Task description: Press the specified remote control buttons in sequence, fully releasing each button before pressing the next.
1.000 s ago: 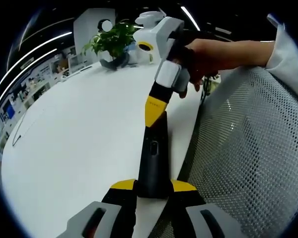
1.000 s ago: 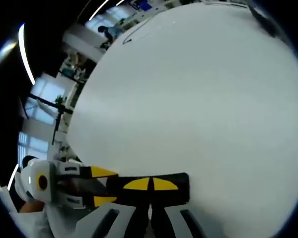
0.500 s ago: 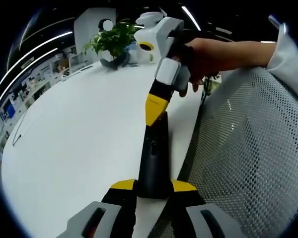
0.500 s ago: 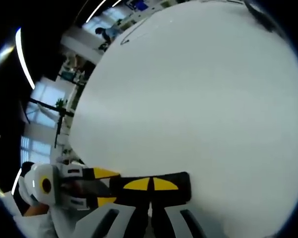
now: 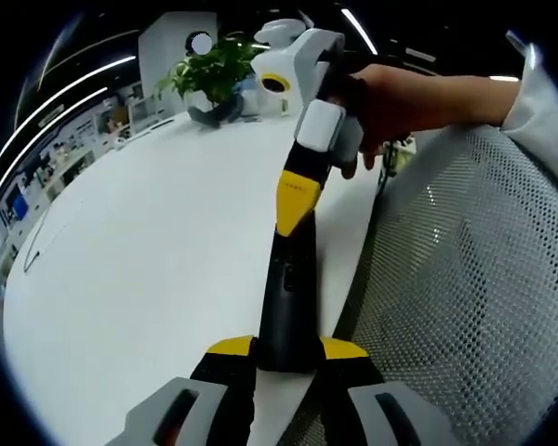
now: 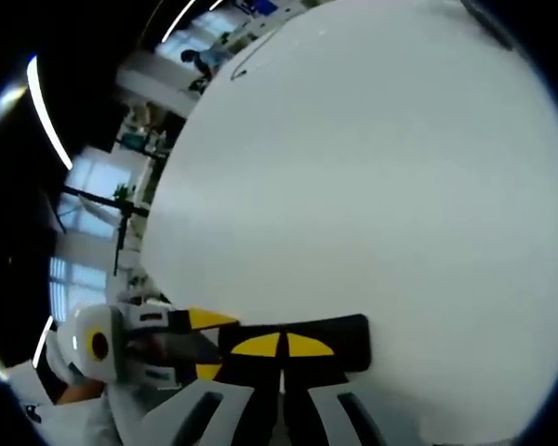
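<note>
The left gripper (image 5: pixel 286 358) clamps the black remote control (image 5: pixel 288 297) at the white tabletop's (image 5: pixel 149 251) near edge; the right gripper's (image 5: pixel 296 200) closed yellow tips touch its far end.

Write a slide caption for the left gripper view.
Left gripper clamps a black remote over a white table while the right gripper's yellow tips touch its far end.

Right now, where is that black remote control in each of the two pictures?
Left gripper view: the remote control runs up the centre, its near end clamped in the left gripper, with the right gripper touching its far end.
Right gripper view: it lies across the bottom.
Shared landmark: the white table.
</note>
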The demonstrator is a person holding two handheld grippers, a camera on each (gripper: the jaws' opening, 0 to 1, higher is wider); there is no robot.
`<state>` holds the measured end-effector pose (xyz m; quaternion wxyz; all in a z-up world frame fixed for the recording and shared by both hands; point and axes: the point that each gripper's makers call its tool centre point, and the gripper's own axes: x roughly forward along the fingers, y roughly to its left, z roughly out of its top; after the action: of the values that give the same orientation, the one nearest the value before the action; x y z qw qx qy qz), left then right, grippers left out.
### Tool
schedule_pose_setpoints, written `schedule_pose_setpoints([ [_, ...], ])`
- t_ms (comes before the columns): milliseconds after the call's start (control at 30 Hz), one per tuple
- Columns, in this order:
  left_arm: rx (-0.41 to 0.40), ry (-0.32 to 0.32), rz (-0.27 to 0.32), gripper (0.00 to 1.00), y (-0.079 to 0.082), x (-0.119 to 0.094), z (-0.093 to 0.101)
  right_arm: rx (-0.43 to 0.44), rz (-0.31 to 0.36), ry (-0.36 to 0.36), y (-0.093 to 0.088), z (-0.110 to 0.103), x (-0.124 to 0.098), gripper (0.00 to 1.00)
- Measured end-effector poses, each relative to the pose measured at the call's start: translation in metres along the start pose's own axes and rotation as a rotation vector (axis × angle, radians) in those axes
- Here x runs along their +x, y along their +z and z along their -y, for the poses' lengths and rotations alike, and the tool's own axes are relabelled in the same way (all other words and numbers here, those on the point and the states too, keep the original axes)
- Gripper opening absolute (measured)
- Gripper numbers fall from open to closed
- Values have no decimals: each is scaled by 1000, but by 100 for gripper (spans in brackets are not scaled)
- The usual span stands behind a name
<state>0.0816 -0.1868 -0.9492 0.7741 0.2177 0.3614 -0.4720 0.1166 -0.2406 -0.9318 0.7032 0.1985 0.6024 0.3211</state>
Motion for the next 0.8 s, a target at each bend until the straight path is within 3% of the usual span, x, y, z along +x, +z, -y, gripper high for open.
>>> schedule_pose_setpoints([
  [533,6,-4,16,24,0,-1,0,-11,-57,-8,-10,-1,6,0],
  [800,9,-6,20,24,0,-1,0,-16,-54,-9,-10,0,5,0],
])
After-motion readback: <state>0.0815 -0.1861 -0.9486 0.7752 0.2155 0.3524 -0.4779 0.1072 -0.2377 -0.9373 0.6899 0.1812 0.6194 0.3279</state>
